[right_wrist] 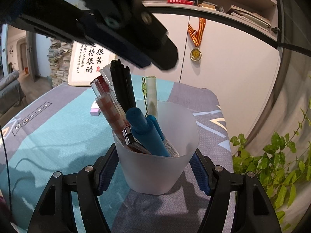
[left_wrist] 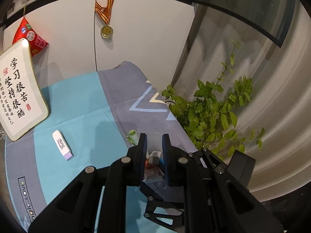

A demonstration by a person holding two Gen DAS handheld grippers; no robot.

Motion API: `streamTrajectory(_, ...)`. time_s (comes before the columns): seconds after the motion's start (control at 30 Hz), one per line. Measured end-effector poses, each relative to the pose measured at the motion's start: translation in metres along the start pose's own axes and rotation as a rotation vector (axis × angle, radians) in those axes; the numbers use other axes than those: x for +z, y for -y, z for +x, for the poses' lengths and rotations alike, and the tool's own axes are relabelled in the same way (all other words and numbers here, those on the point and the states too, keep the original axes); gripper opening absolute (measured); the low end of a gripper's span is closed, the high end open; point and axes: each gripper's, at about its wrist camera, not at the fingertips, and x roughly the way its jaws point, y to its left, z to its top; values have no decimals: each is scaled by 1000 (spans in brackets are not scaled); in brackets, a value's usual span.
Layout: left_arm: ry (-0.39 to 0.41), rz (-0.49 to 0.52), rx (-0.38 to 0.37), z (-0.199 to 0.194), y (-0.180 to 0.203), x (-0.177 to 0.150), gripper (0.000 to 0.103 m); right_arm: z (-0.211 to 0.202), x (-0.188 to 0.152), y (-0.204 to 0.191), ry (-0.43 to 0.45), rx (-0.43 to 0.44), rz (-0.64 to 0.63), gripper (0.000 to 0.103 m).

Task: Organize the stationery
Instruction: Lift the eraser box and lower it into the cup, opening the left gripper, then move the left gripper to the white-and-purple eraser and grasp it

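- My right gripper [right_wrist: 153,172] has its jaws spread wide around the base of the frosted pen cup [right_wrist: 157,155]. The blue pads sit against or just beside the cup wall on both sides; I cannot tell if they press firmly.
- The cup stands on the counter [right_wrist: 58,136], near its right edge, with the potted plant [right_wrist: 276,165] just beyond.
- The cup is already crowded: blue marker [right_wrist: 144,130], red checked pen [right_wrist: 111,112], black pen [right_wrist: 122,85] and pale green pen [right_wrist: 151,95], all leaning left and far.
- My left gripper [left_wrist: 154,151] hangs directly over the cup, jaws narrowly parted. Pens and cup show between them from above; I cannot tell whether they grip anything.
- The white-and-lilac correction tape [left_wrist: 62,142] lies alone on the teal cloth, left of the cup and well apart from it. Judged the last loose item.
- Risk: the cup is light, top-heavy and tapered. If my right jaws squeeze low and unevenly, it could tilt or pop upward.
- Risk: the leaning pens stand high. My left gripper moving sideways could catch them and tip the cup toward the counter edge.
- Risk: frosted plastic is slick, so a loose hold lets it spin.
- Risk: adding the correction tape to a packed cup may wedge or spill pens.
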Motion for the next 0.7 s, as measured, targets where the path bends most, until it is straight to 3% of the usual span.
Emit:
streamTrajectory(0.17,74,-39,48,-24,-17,3,15,0,0,0,0,-1,-1,71)
streamTrajectory(0.27,119,-78,107,-38,-38,4,30,0,0,0,0,-1,0,71)
streamTrajectory(0.33,129,-112,162,-39,-55,2,33,0,0,0,1,0,0,71)
streamTrajectory(0.57,-12,-261,319,11,-125,-20,33,0,0,0,0,-1,-1,71)
streamTrajectory(0.7,-69,-329,357,38,-152,-27,33,-1,0,1,0,-2,-2,71)
